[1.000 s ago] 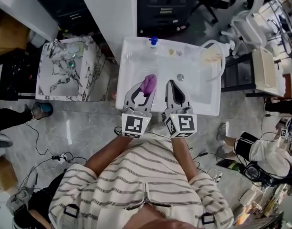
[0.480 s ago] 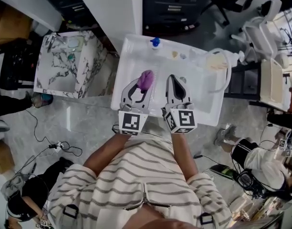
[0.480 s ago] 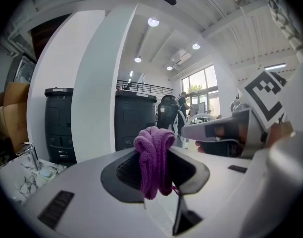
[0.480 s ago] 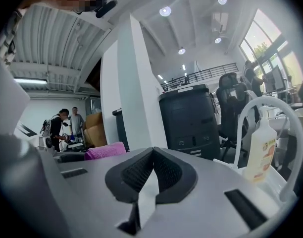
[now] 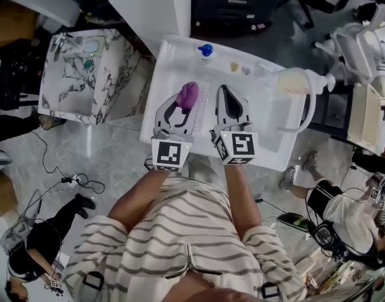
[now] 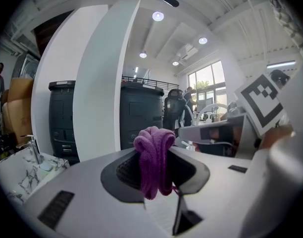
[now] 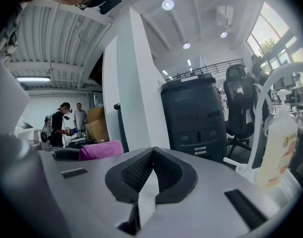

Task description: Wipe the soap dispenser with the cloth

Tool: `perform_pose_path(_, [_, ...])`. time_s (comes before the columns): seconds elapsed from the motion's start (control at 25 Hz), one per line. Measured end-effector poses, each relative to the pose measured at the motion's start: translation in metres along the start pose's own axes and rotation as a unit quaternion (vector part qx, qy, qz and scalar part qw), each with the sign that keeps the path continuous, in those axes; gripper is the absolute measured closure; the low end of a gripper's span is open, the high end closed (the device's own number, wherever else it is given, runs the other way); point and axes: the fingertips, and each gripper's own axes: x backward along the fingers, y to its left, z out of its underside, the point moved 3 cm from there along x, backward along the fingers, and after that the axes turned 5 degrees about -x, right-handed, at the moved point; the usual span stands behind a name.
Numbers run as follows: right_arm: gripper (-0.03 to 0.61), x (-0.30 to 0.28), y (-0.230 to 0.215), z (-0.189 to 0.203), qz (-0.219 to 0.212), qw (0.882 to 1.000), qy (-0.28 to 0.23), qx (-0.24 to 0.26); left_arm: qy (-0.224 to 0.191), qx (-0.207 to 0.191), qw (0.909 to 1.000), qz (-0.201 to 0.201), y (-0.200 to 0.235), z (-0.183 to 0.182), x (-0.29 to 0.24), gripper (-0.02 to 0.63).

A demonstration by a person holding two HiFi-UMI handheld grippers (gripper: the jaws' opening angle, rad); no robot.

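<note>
Head view: cloth [image 5: 188,95] carried further across the worktop [image 5: 268,131] than before.
The left hand-held gripper [image 5: 182,104] clamps it; the right hand-held gripper [image 5: 224,96], jaws together and empty, advanced alongside.

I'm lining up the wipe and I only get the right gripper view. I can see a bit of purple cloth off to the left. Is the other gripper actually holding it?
Observer: Yes. In the left gripper view, the left gripper has the purple cloth pinched between its fingers, bunched and poking out past them.
Operator: What's underneath the grippers?
Observer: The head view shows it and the right gripper side by side over a white basin.
Operator: Where's the dispenser from above?
Observer: The soap dispenser sits at the basin's far right corner, to the right of the right gripper. Neither gripper touches it.
</note>
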Motion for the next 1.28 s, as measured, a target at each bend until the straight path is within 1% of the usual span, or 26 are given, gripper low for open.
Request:
perform_pose_path(0.12, [0.581,-0.019,-0.007,0.012,-0.005,1.000,0.010,0.009,0.005,0.004,1.0000,-0.006,0.005,0.006,-0.010,0.495])
perform_pose_path(0.32, [0.581,-0.042,-0.019,0.034,-0.014,1.000,0.025,0.008,0.009,0.009,0.9999,-0.011,0.010,0.011,-0.024,0.495])
perform_pose_path(0.48, [0.581,-0.065,-0.025,0.040,-0.022,0.999,0.013,0.021,0.012,0.009,0.9998,-0.016,0.016,0.017,-0.032,0.495])
perform_pose_path(0.6, [0.581,-0.078,-0.031,0.047,-0.024,0.999,0.014,0.019,0.013,0.007,0.9997,-0.017,0.018,0.022,-0.037,0.494])
perform_pose_path(0.72, [0.530,-0.087,-0.036,0.053,-0.028,0.999,0.014,0.014,0.014,0.008,0.9997,-0.017,0.018,0.026,-0.040,0.495])
perform_pose_path(0.84, [0.474,-0.100,-0.036,0.061,-0.041,0.999,0.018,0.018,0.011,0.007,0.9997,-0.019,0.019,0.031,-0.042,0.494])
perform_pose_path(0.92, [0.459,-0.110,-0.039,0.067,-0.042,0.999,0.023,0.024,0.011,0.009,0.9997,-0.021,0.020,0.035,-0.043,0.494])
perform_pose_path(1.08, [0.432,-0.130,-0.046,0.078,-0.031,0.998,0.032,0.034,0.028,0.011,0.9992,-0.024,0.022,0.046,-0.044,0.494])
perform_pose_path(1.2, [0.433,-0.142,-0.050,0.081,-0.022,0.998,0.033,0.047,0.027,0.017,0.9992,-0.023,0.023,0.049,-0.047,0.494])
perform_pose_path(1.28, [0.431,-0.148,-0.052,0.082,-0.020,0.998,0.033,0.054,0.026,0.013,0.9993,-0.022,0.024,0.051,-0.049,0.494])
